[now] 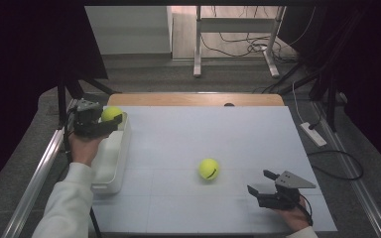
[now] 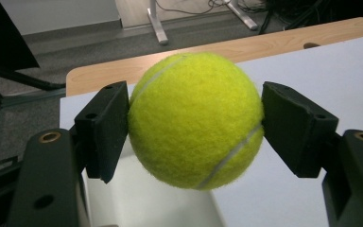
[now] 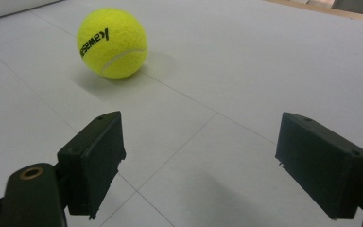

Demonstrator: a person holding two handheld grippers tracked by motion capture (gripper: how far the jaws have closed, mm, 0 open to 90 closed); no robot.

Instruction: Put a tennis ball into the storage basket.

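Observation:
My left gripper (image 1: 110,120) is shut on a yellow tennis ball (image 1: 111,113) and holds it over the far end of a white bin (image 1: 110,163) at the table's left edge. In the left gripper view that ball (image 2: 196,118) sits squeezed between the two black pads, above the bin's rim (image 2: 142,198). A second yellow tennis ball (image 1: 209,169) lies on the white table near the middle. My right gripper (image 1: 260,182) stands open at the front right, jaws pointing toward that ball (image 3: 112,42), a short way off. Nothing is between its pads (image 3: 94,156).
The white board (image 1: 203,134) covers a wooden table whose far edge (image 1: 193,99) shows behind it. Black stands and cables flank the table on both sides, and a white power strip (image 1: 313,134) lies on the floor at right.

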